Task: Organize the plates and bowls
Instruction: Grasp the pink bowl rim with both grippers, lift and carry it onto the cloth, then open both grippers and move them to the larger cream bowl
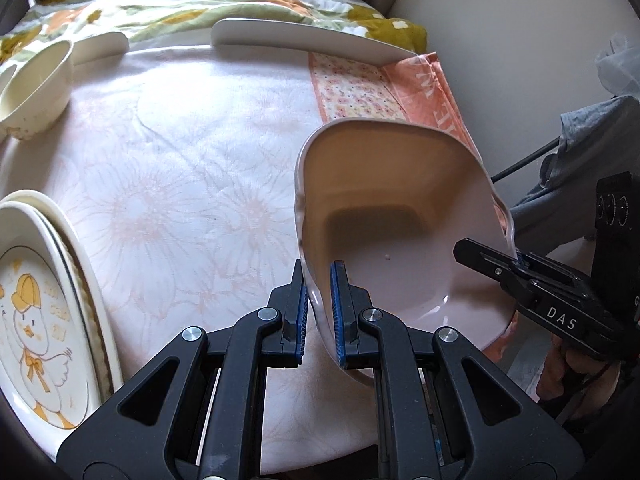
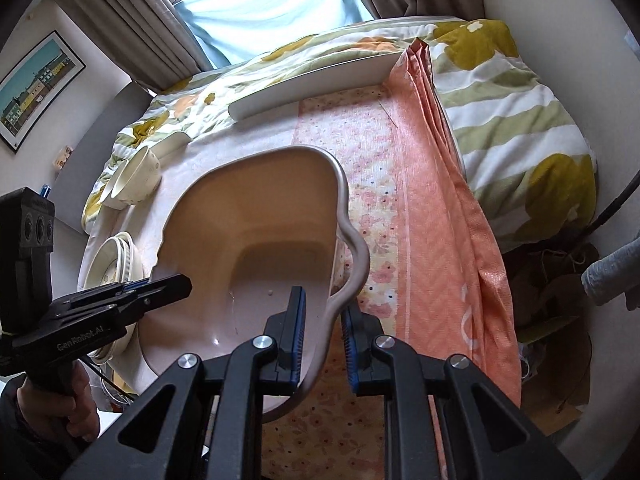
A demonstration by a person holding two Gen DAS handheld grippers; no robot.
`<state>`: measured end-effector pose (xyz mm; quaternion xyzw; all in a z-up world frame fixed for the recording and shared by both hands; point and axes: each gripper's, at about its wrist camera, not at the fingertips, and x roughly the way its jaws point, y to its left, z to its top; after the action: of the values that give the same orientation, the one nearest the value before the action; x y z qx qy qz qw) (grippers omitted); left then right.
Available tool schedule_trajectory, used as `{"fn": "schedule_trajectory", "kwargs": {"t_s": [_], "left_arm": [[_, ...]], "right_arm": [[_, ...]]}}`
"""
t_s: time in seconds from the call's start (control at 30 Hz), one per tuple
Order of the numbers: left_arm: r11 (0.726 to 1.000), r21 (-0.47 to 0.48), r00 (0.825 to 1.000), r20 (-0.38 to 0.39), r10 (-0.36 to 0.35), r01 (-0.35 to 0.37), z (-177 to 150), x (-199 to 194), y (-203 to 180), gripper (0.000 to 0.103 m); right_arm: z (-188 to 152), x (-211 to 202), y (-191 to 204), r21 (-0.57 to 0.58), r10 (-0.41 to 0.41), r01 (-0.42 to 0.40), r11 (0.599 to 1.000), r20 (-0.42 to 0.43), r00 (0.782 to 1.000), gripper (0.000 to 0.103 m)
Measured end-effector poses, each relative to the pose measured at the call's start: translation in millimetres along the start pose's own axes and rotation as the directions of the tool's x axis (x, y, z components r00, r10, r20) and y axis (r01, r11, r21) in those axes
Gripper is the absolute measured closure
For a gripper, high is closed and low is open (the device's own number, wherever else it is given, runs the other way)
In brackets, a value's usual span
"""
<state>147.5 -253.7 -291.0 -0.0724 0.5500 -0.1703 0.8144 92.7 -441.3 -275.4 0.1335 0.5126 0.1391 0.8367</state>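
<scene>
A large pale pink basin [image 1: 400,216] with a wavy rim hangs just above the cloth-covered table, held between both grippers. My left gripper [image 1: 320,312] is shut on its left rim. My right gripper [image 2: 323,320] is shut on its right rim, and it also shows at the right edge of the left wrist view [image 1: 516,264]. In the right wrist view the pink basin [image 2: 256,232] fills the centre, with the left gripper [image 2: 160,282] clamped on its near-left edge. A stack of cream plates [image 1: 44,304] with a duck picture lies at the left. A cream bowl [image 1: 34,88] sits far left.
A long white tray [image 1: 304,36] lies at the table's far edge, next to a smaller white dish [image 1: 100,44]. An orange patterned cloth [image 2: 432,216] covers the table's right side. A flowered quilt [image 2: 520,112] lies beyond it. A wall stands to the right.
</scene>
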Motion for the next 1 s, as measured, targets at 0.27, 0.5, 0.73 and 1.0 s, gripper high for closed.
{"fn": "schedule_trajectory", "kwargs": {"t_s": [0.27, 0.5, 0.73, 1.0], "left_arm": [[0.999, 0.029, 1.0, -0.001, 0.025, -0.025, 1, 0, -6, 0.093], [0.998, 0.03, 0.998, -0.034, 0.052, -0.051, 3, 9, -7, 0.062], [0.994, 0.046, 0.995, 0.021, 0.099, -0.1, 12, 0, -12, 0.011], [0.99, -0.002, 0.984, 0.11, 0.143, -0.144, 15, -60, -5, 0.011]], "right_arm": [[-1, 6, -5, -0.001, -0.014, 0.013, 1.0, -0.033, 0.999, 0.087], [-2, 8, -1, -0.064, -0.024, 0.02, 0.998, -0.051, 0.998, 0.087], [-11, 0, 10, -0.188, -0.036, 0.034, 0.982, -0.005, 0.999, 0.003], [-11, -37, 30, -0.234, -0.019, 0.035, 0.972, 0.071, 0.997, 0.003]]}}
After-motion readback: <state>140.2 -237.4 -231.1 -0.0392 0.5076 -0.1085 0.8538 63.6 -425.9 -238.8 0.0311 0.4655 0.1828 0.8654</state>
